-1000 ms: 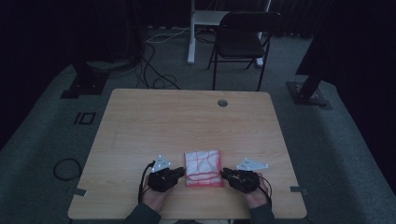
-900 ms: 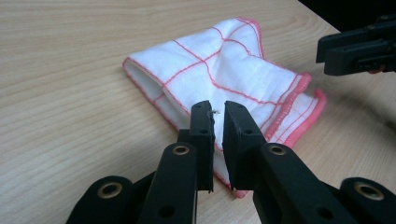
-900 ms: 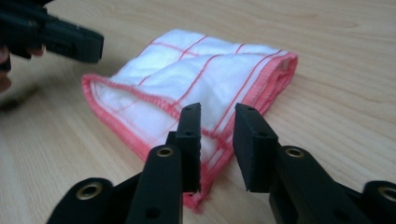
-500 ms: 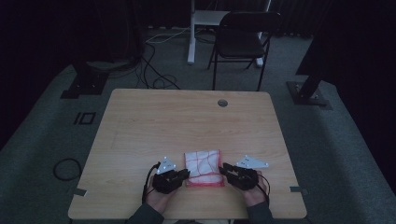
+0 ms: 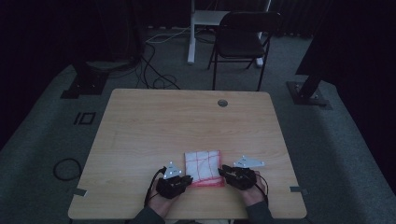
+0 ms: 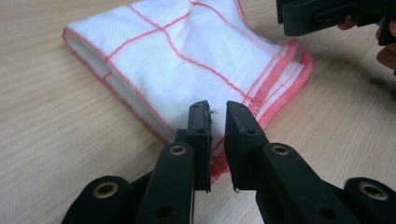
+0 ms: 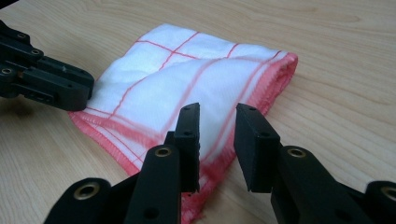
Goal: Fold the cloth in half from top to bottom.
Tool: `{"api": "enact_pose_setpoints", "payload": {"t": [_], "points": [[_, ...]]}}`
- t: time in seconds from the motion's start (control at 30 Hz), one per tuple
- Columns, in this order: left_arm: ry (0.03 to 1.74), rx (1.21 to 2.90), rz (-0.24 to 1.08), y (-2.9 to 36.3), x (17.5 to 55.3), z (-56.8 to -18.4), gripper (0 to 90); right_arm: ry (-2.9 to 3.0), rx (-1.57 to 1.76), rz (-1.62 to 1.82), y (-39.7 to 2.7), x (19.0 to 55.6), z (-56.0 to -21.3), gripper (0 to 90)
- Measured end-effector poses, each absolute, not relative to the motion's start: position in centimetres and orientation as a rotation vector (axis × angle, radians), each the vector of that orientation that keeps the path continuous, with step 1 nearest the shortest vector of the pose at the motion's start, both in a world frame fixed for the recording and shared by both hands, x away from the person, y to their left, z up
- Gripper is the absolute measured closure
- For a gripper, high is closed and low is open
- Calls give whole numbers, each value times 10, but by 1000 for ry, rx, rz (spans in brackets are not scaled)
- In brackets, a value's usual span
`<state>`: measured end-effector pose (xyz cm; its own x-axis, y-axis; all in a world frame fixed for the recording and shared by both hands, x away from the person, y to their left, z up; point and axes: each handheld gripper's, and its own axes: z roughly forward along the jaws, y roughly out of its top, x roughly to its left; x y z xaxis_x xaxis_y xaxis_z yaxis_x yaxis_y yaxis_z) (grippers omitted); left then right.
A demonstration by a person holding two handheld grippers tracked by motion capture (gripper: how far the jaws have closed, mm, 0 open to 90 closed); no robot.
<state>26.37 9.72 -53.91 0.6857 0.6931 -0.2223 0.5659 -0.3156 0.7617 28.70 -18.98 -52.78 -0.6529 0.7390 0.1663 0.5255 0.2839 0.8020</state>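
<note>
A folded white cloth with thin red grid lines and a red stitched hem (image 5: 203,168) lies flat on the light wooden surface (image 5: 187,126), close to the near edge and a little right of the middle. The left tongs (image 5: 187,179) sit at the cloth's near left corner, carried by a hand that comes in from the bottom edge of the high view, and the right tongs (image 5: 222,172) sit at its near right corner in the same way. In the left gripper view the left tongs (image 6: 216,109) show a narrow slit between their black jaws, with the tips above the hemmed corner of the cloth (image 6: 187,56); nothing is caught between them, though a wisp of lint clings to one inner face. In the right gripper view the right tongs (image 7: 218,112) stand with a wider gap, having just been spreading, and the cloth (image 7: 187,79) lies below and beyond the tips rather than pinched between the pads. Each gripper view also shows the other gripper's black body at the far corner of the cloth. Beyond the surface, on the grey carpet, stands a black folding chair (image 5: 244,35).
</note>
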Motion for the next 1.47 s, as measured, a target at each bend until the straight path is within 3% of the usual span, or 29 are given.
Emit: {"api": "enact_pose_setpoints", "payload": {"t": [0.57, 0.8, 1.47], "points": [[994, 1999, 197, 108, 261, -543, 788, 2394, 1130, 1209, -184, 271, -538, 683], [1021, 1969, 295, 125, 263, -537, 731, 2336, 1137, 1247, -191, 267, -535, 654], [1112, 1953, 384, 145, 272, -543, 673, 2150, 1231, 1200, -225, 284, -535, 629]]}}
